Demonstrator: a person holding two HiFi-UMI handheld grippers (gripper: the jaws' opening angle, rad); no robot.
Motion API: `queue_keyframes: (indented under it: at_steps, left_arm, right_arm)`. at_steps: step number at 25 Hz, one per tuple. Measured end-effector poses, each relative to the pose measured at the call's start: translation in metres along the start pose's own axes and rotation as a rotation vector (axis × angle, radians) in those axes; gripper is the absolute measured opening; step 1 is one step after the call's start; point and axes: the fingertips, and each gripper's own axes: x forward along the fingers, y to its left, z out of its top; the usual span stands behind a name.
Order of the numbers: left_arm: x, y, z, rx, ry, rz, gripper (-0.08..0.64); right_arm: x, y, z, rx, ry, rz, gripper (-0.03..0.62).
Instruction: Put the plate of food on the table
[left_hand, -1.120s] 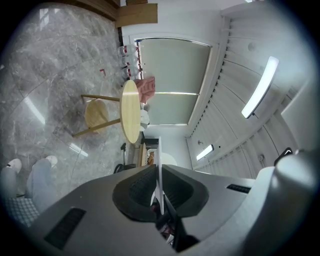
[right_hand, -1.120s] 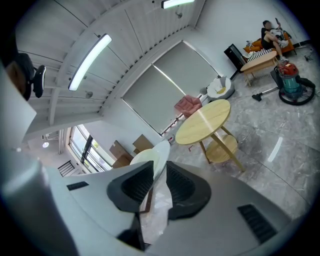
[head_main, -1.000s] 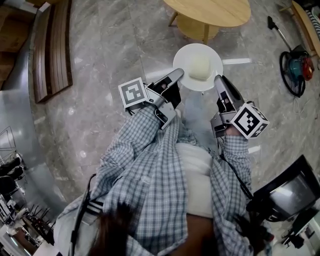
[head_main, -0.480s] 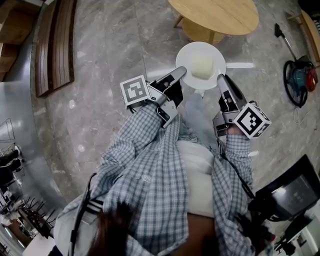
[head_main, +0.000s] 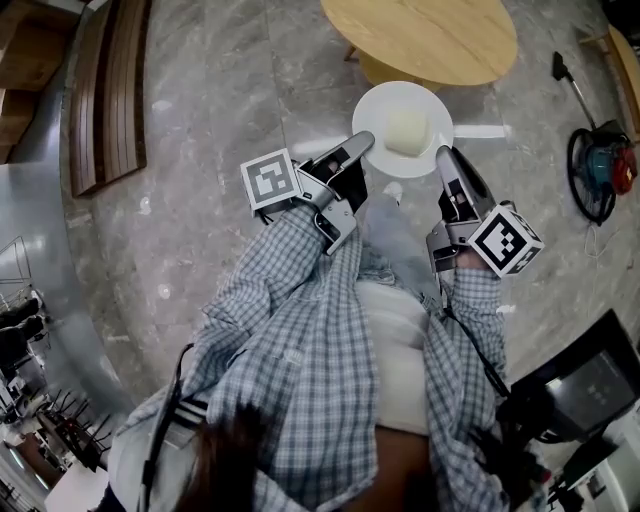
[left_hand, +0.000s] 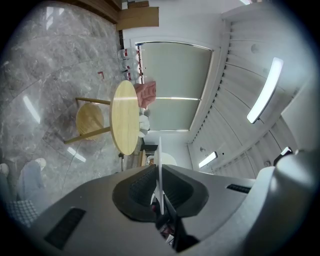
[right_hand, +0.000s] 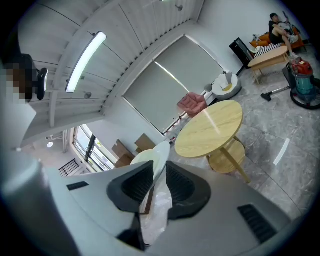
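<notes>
A white plate (head_main: 372, 112) with a pale block of food (head_main: 407, 129) on it hangs in the air just short of the round wooden table (head_main: 430, 35). My left gripper (head_main: 362, 146) is shut on the plate's left rim, which shows edge-on as a thin white line (left_hand: 159, 170) between its dark pads. My right gripper (head_main: 443, 157) is shut on the plate's right rim (right_hand: 159, 159). In both gripper views the table (left_hand: 124, 117) (right_hand: 210, 130) stands ahead, its top bare.
A low wooden stool (head_main: 385, 70) sits under the table. A wooden bench (head_main: 105, 95) lies at the left on the marble floor. A vacuum cleaner (head_main: 598, 160) and its hose lie at the right. A monitor (head_main: 585, 385) stands at the lower right.
Both grippers have carried the plate forward toward the table; the plate's far rim now nearly meets the table's near edge. The grip on both rims is unchanged.
</notes>
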Motion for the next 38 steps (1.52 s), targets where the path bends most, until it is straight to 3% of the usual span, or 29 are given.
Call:
queue_keyframes:
  at_steps: [9,20,38]
  left_arm:
    - [0.019,-0.012,0.009,0.020,-0.042,-0.019,0.029]
    - [0.147,0.002,0.041,0.022,-0.126,0.002,0.029]
    - [0.149,-0.003,0.041,0.022,-0.176,0.011,0.029]
  right_arm:
    - [0.011,-0.005,0.024,0.003,0.003,0.031,0.087]
    - [0.065,-0.090,0.123,-0.015,0.057,0.102,0.087]
    - [0.068,-0.089,0.134,0.007,0.061,0.138,0.086]
